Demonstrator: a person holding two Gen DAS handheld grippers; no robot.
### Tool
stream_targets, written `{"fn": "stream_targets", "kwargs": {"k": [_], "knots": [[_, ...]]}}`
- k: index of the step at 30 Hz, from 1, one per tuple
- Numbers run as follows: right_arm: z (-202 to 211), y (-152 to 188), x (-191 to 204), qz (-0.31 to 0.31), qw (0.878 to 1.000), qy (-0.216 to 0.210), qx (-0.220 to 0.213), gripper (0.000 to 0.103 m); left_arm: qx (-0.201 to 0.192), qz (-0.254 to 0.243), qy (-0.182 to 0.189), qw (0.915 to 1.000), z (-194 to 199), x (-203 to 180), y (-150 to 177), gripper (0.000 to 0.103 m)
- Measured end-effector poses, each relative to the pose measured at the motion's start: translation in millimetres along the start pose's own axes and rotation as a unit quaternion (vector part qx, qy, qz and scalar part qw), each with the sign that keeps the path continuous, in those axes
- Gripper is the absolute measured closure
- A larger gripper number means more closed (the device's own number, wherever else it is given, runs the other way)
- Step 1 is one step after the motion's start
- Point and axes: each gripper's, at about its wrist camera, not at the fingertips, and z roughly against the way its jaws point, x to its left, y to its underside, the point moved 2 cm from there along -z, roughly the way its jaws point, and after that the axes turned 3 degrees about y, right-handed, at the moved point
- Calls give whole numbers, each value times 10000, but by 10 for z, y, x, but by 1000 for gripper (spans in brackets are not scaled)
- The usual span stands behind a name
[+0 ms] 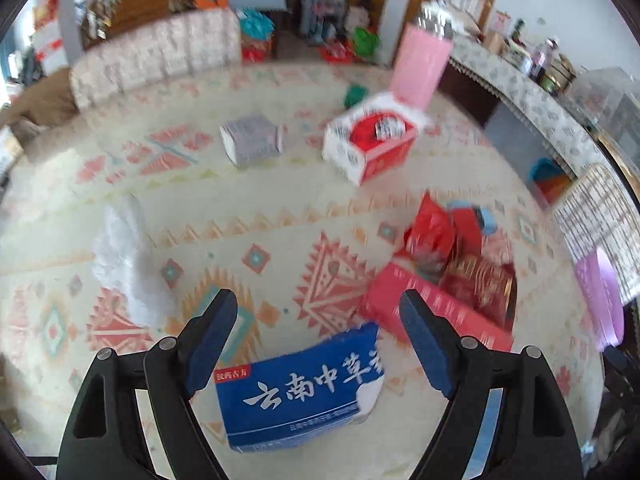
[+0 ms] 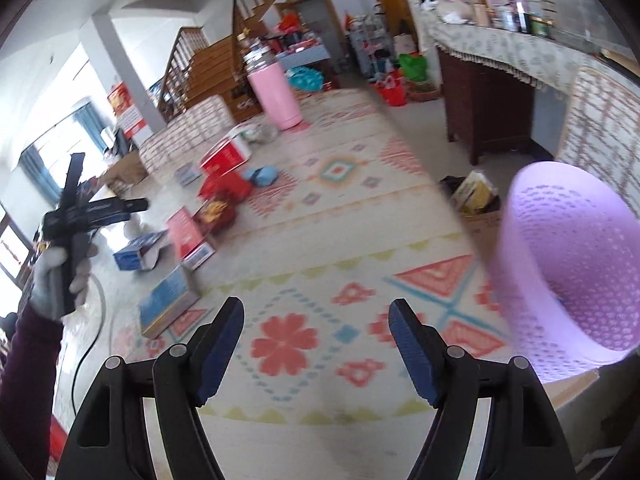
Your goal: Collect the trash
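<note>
Woven in cream with coral and teal diamonds, the rug (image 1: 288, 216) fills both views, and motion blur softens most of what lies on it. The lilac plastic basket (image 2: 568, 264) is cut off by the right edge of the right wrist view; in the left wrist view only a blurred sliver of it shows at the right rim. A pink cylinder with a silver top (image 1: 420, 64) stands at the rug's far end, smeared by blur.

The trash is scattered over the rug. A red and white carton (image 1: 368, 144) lies open near the pink cylinder, and a grey packet (image 1: 252, 140) lies apart to its left. A red box (image 1: 436, 308) with crumpled red wrappers behind it is partly hidden by one left finger. A blue box with white lettering (image 1: 304, 392) lies on the rug below the left gripper (image 1: 318, 316); its lower end is cut off from view. Crumpled white paper (image 1: 128, 256) lies to the left.

The left gripper's jaws stand wide apart, nothing between the pads. The right gripper (image 2: 318, 320) is likewise spread wide and empty above bare rug, the basket just beside it. In the right wrist view a gloved hand (image 2: 60, 276) carries the left gripper.
</note>
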Motion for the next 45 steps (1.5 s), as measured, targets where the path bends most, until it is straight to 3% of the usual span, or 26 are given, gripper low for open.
{"fn": "stream_targets", "kwargs": {"k": [6, 12, 16, 20, 22, 24, 30, 33, 38, 45], "knots": [[-206, 0, 376, 253, 9993, -187, 193, 24, 481, -426, 503, 9967, -49, -35, 282, 21], [-470, -8, 716, 401, 9966, -530, 477, 24, 593, -823, 861, 9911, 99, -226, 683, 21], [-656, 22, 981, 515, 9928, -811, 721, 23, 568, -922, 722, 9915, 151, -340, 908, 21], [-810, 54, 1154, 508, 9899, -968, 904, 23, 434, -783, 189, 9958, 124, -357, 997, 23], [-870, 59, 1203, 464, 9889, -1014, 978, 23, 281, -635, -13, 9976, 158, -342, 1023, 50], [-906, 59, 1239, 415, 9881, -1057, 1037, 23, 226, -457, 138, 9986, 210, -296, 1032, 58], [-1024, 40, 1312, 201, 9863, -1116, 1196, 18, -105, -5, 244, 9996, 434, -222, 1175, 58], [-1085, 14, 1408, 147, 9858, -1111, 1249, 17, -242, 149, 65, 9996, 545, -193, 1241, 58], [-1223, -34, 1679, 259, 9893, -735, 1234, 17, -553, 228, -451, 9972, 820, -137, 1378, 57], [-1406, -57, 1984, 610, 9925, 101, 1053, 11, -800, 254, -711, 9939, 1095, -93, 1519, 57]]}}
